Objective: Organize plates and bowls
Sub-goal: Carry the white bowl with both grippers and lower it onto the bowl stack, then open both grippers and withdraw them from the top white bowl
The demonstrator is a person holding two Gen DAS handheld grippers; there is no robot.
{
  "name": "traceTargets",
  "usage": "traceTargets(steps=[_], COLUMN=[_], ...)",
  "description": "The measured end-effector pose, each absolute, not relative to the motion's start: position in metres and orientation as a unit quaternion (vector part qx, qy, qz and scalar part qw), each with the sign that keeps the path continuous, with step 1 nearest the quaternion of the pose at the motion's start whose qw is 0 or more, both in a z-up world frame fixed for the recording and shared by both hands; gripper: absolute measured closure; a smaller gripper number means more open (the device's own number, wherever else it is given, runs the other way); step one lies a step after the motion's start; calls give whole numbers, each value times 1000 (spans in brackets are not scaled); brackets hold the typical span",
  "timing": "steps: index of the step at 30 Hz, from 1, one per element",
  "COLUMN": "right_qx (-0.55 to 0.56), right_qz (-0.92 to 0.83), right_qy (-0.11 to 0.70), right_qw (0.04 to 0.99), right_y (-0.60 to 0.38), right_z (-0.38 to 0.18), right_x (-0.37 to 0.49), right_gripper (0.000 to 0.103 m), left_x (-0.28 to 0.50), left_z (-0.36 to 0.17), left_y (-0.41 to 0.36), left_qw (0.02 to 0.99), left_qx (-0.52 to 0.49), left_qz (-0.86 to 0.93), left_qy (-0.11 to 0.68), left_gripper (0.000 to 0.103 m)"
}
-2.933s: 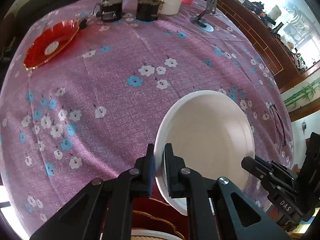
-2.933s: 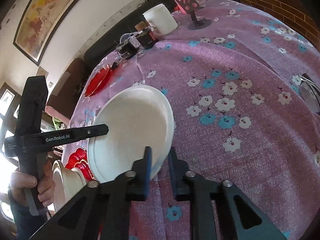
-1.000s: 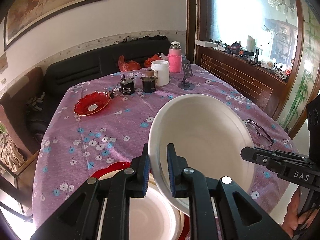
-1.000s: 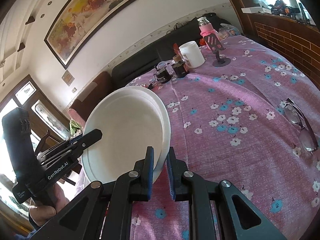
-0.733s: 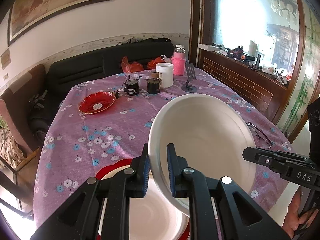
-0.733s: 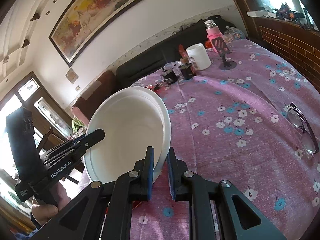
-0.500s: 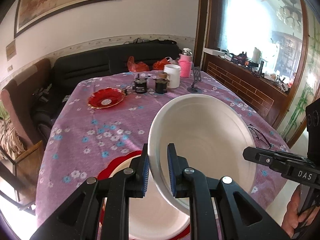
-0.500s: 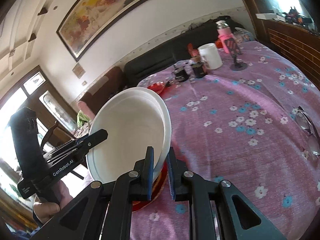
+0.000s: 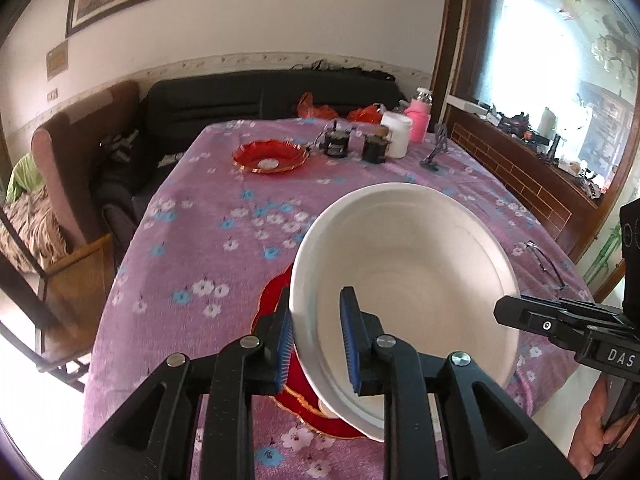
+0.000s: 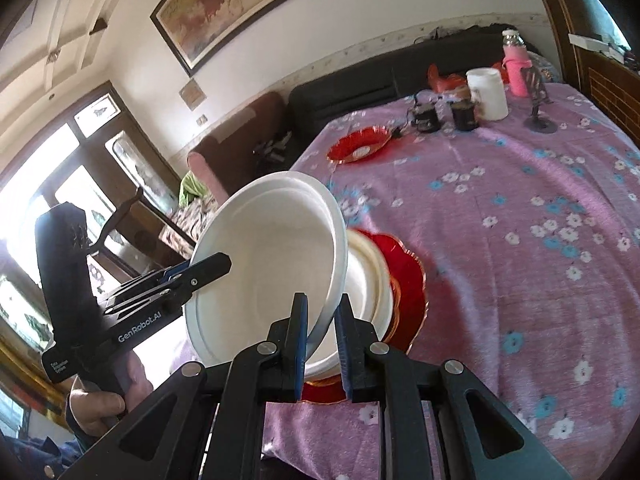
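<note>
A: Where's the white plate (image 9: 404,276)?

B: Centre-right of the left wrist view, tilted, up off the tabletop (image 9: 192,240). Both hold it. Left hand-held gripper (image 9: 316,336) has its 2 blue-padded fingers either side of the near rim, lower centre of frame; looks like a loose pinch, can't tell if the pads press tight.

A: And the right one?

B: Right hand-held gripper (image 10: 322,344) pinches the plate's edge w/ its fingers narrowed onto it, bottom centre of the right wrist view.

A: What's under it?

B: A stack: cream plates (image 10: 370,280) on a red gold-rimmed dish (image 10: 408,280), centre of that view, just behind the lifted plate.

A: Anything else?

B: 2nd red dish (image 9: 270,156) upper centre, well apart. White tub (image 9: 396,130), pink bottle (image 9: 418,114) and 2 dark jars (image 9: 336,142) near the far edge. Glasses (image 9: 544,260) at right.
</note>
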State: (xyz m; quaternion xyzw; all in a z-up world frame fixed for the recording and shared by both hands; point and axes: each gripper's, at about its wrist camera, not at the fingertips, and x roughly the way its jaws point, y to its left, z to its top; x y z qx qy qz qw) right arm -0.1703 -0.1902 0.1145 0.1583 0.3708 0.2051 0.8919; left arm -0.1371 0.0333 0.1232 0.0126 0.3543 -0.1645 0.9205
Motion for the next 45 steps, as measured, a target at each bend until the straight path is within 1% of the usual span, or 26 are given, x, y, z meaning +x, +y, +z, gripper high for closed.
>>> traceTargets(steps=[10,26,32,34,36,39,43,45], right_qx=[156,167,168,166,167,167,176,179], right_qz=[198,192,194,192,191,189,184,181], right_qy=[386,404,403,401,397,392,384,380], right_qw=[888,879,879,880,882,885,888,889], right_y=[-188,-188,-189,-188,-189,-191,-198,-202], right_z=[105,92,92,93,95,97,99,101], right_x=[-169,-156,-156,-158,-160,-163,-169,-172], right_gripper=[86,85,79,75,67,66,65,62], left_x=[-131,-119,-120,-120,-119,-119,-124,-127], left_z=[103,95,96,96,95,95,97,98], left_y=[36,35,34,34,34,36,39,39], left_qw=[911,908,909,909,909,909,912,913], left_qx=[5,6,6,5,1,0,-3,-4], left_qz=[-168,-166,-165,-164,-163,-163,-158,-157], left_qy=[377,385,384,383,383,383,378,376], left_gripper=[83,83,83,83,83,81,81,80])
